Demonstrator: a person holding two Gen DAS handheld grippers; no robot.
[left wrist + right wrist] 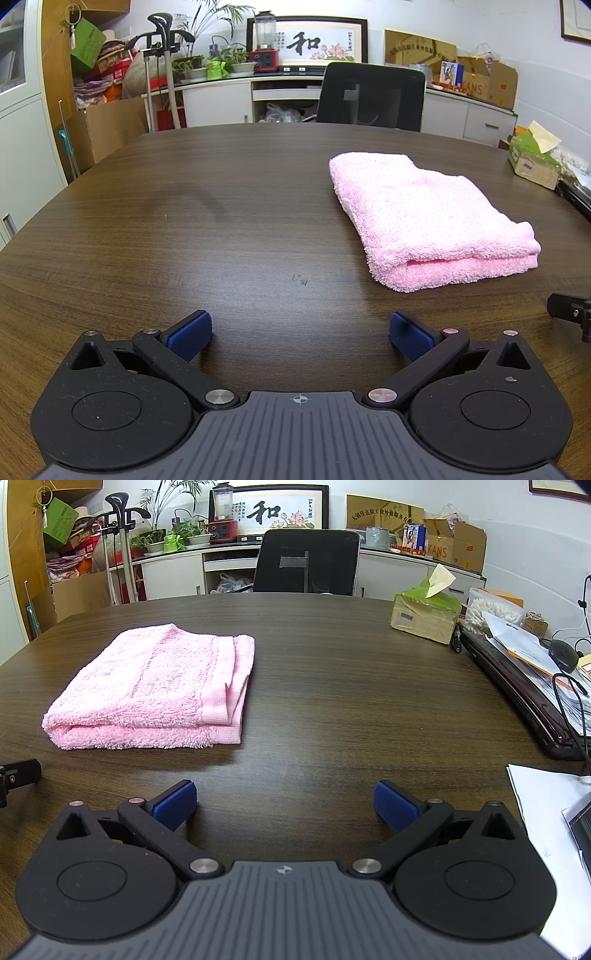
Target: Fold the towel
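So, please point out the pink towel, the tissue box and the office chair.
pink towel (147, 683): right wrist view, middle of its top layer.
tissue box (424, 616): right wrist view, its front wall.
office chair (373, 96): left wrist view, its black backrest.

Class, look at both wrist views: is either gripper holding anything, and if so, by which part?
Nothing is held. The left gripper and right gripper are both open, apart from the folded pink towel.

Bright, even indoor light, soft shadows, sharp focus, strong fisheye bending at edges.
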